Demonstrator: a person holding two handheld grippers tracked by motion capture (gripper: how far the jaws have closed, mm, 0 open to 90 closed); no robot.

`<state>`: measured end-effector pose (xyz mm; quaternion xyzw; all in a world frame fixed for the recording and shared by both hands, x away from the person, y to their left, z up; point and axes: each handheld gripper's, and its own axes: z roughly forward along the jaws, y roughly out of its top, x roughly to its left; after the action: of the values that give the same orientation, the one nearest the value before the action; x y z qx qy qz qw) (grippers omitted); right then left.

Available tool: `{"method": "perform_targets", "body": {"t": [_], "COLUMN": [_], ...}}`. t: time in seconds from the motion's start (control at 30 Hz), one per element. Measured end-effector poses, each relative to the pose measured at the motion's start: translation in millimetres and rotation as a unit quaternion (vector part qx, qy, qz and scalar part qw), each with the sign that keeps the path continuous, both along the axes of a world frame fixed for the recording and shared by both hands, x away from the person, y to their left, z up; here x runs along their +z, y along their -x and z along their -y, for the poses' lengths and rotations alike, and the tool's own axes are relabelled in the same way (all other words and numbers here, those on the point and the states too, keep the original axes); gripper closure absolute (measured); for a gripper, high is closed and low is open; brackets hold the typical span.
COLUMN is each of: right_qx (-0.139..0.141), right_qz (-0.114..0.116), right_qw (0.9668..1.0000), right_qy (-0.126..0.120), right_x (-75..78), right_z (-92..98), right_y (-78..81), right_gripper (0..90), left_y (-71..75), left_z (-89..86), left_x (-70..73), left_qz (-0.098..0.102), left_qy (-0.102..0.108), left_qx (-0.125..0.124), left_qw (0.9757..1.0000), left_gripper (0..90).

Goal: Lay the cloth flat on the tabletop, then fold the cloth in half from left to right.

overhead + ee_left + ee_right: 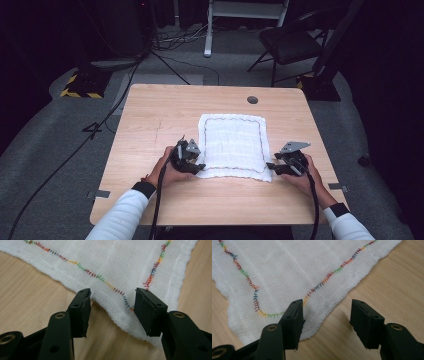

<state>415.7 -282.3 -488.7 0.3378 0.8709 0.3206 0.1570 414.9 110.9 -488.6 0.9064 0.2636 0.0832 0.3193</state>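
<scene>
The cloth, thin, limp, light gauze lying flat mid-table, probably bunches if pushed, so pinch its near corners at 7 and 5 o'clock, where the left gripper and right gripper gape, gripping nothing

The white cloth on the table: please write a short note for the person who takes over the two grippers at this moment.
Left gripper: open, at the near left corner of the cloth; the cloth edge lies between its jaws, not pinched.
Right gripper: open, at the near right corner; one jaw is over the cloth, the other over bare table. Nothing held.
Cloth: spread flat near the middle of the table, with a coloured stitch line around its border.
Done: both grippers brought to the near corners.
Left: probably close on both corners, then lift or fold. No fold is made yet.
</scene>
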Motion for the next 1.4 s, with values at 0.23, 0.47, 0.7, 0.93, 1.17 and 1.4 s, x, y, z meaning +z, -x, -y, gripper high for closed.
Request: {"method": "perform_targets", "body": {"t": [0.23, 0.47, 0.7, 0.93, 1.17, 1.4], "right_qx": [0.009, 0.021, 0.053, 0.092, 0.134, 0.187], "right_qz": [-0.005, -0.010, 0.018, 0.033, 0.044, 0.042], "right_qw": [0.9999, 0.9997, 0.9983, 0.9949, 0.9893, 0.9808], "right_qy": [-0.003, -0.003, -0.017, -0.026, -0.036, -0.037], "right_x": [-0.3, 5.0, 18.6, 24.8, 29.6, 24.4], "right_z": [6.9, 9.5, -10.9, -41.0, -80.7, -131.2], "right_y": [24.3, 45.3, 47.3, 45.6, 42.0, 42.4], "right_gripper": [41.9, 34.3, 34.4, 36.5, 39.1, 40.4], "left_y": [34.9, 40.9, 16.2, -12.9, -47.6, -75.8], "left_z": [0.2, -17.0, -29.8, -30.8, -22.7, -15.1], "left_x": [-1.6, 6.3, 19.0, 28.5, 24.5, 18.5], "left_qz": [-0.002, 0.018, 0.049, 0.087, 0.079, 0.071], "left_qy": [0.004, 0.019, 0.022, 0.033, 0.038, 0.049], "left_qx": [-0.020, 0.015, 0.061, 0.097, 0.113, 0.124], "left_qw": [0.9998, 0.9995, 0.9967, 0.9909, 0.9897, 0.9885], "left_gripper": [38.6, 20.1, 19.3, 21.1, 20.8, 21.0]}}
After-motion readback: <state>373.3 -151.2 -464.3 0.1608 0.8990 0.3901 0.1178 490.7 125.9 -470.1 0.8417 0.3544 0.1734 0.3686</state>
